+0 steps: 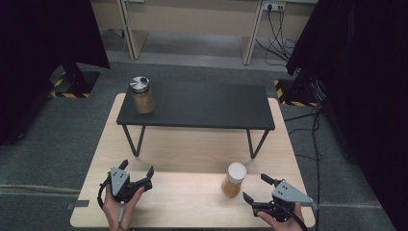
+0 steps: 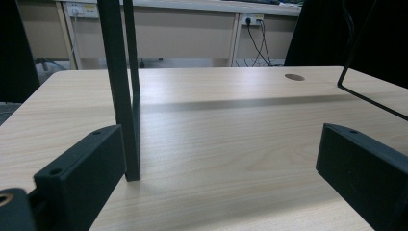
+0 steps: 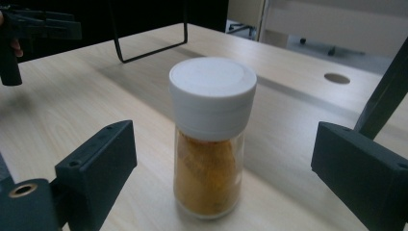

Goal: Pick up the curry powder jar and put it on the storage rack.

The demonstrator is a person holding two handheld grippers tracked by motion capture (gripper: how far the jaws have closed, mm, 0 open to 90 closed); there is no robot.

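A clear jar with a white lid (image 1: 234,179) and orange powder inside stands upright on the front right of the wooden table (image 1: 192,202). My right gripper (image 1: 254,186) sits just right of it, open. In the right gripper view the white-lidded jar (image 3: 209,139) stands a little ahead of the wide-apart fingers (image 3: 96,159), which do not touch it. My left gripper (image 1: 138,167) is open at the front left with nothing between its jaws. A second jar with a silver lid (image 1: 142,95) stands on the left end of the black shelf (image 1: 202,108).
The black shelf rests on thin metal legs (image 1: 135,140) across the middle of the table. One leg (image 2: 126,96) stands just ahead of my left gripper's left finger. The table has a small round hole (image 2: 294,77). Grey carpet surrounds the table.
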